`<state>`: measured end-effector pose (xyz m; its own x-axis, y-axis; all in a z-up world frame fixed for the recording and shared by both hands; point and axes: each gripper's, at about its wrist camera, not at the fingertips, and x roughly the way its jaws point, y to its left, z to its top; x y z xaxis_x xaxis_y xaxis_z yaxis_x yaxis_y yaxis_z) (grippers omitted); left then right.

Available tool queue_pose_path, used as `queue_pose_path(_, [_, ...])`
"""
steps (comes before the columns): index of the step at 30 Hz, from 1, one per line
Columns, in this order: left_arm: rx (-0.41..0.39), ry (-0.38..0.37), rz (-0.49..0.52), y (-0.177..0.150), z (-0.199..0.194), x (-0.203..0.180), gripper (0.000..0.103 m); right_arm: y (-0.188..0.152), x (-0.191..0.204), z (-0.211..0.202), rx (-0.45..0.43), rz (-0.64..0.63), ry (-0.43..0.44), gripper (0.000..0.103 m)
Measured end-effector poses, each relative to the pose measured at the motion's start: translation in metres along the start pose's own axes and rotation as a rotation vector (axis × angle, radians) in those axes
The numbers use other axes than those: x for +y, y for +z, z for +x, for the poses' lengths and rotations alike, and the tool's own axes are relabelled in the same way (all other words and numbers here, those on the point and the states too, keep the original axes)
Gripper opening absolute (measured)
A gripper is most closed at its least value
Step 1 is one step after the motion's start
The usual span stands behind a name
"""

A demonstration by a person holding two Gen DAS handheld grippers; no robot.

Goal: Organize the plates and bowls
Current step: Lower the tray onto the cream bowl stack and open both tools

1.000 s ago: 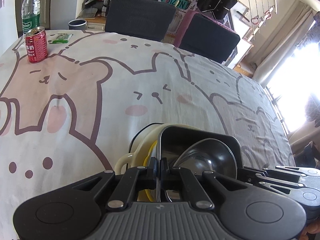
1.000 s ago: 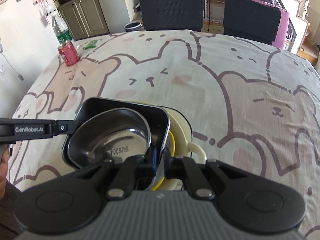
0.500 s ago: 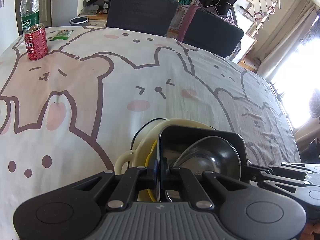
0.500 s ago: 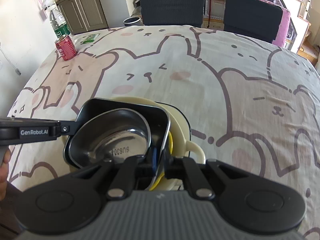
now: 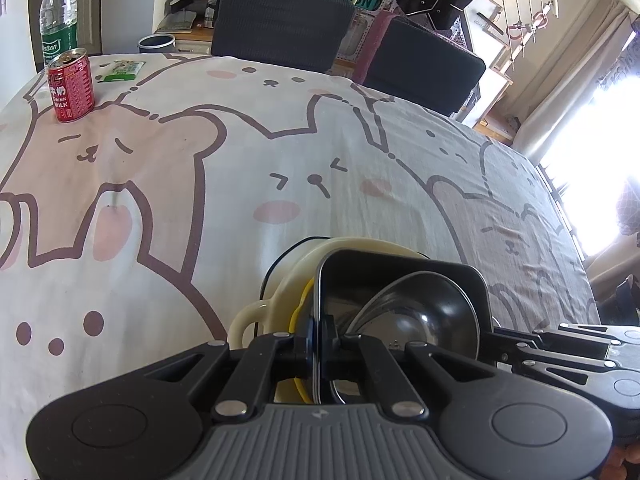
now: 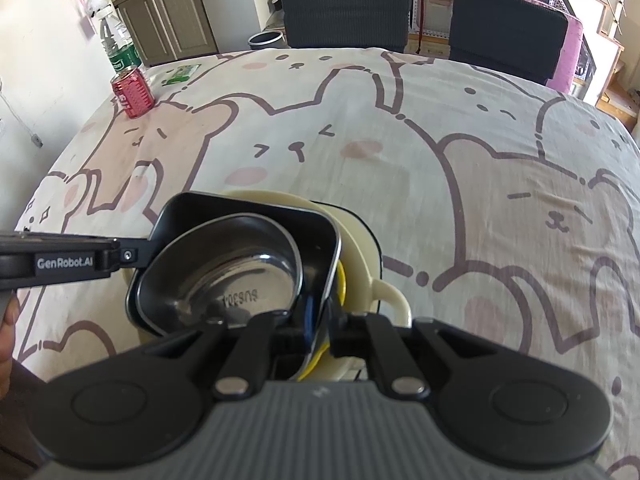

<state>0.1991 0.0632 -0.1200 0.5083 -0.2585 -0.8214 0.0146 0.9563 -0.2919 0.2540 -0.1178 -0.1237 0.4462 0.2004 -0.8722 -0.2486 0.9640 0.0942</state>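
A black square dish (image 5: 400,264) (image 6: 240,208) holds a steel bowl (image 5: 420,312) (image 6: 240,280). It sits in a cream dish with handles (image 5: 248,316) (image 6: 360,248), and a yellow rim (image 5: 298,312) (image 6: 342,280) shows between the two. My left gripper (image 5: 320,336) is shut on the black dish's left rim. My right gripper (image 6: 320,320) is shut on its opposite rim. Each gripper also shows in the other's view: the right gripper (image 5: 560,344) at the right edge, the left gripper (image 6: 72,262) at the left edge. The stack is at the near side of the table.
On the bear-print tablecloth (image 5: 200,200), a red milk can (image 5: 71,86) (image 6: 132,98), a water bottle (image 5: 59,16) (image 6: 116,44) and a green packet (image 5: 120,70) stand at the far left corner. Two dark chairs (image 5: 280,24) (image 5: 424,64) line the far edge. A hand (image 6: 6,328) shows at the left.
Both grips are unchanged. In the right wrist view, a little more of the cream dish's far rim shows behind the black dish than a second ago.
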Motion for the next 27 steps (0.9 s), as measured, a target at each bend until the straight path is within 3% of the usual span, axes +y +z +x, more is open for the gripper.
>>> queue_pose_path(14, [0.012,0.006,0.033,0.000,-0.003,-0.001,0.009,0.000,-0.004,-0.006,-0.020,0.004,0.003,0.013])
queue_pose_path(27, [-0.055,0.005,0.074,-0.005,-0.034,-0.002,0.049,-0.003,-0.006,-0.033,-0.116,0.005,-0.002,0.041])
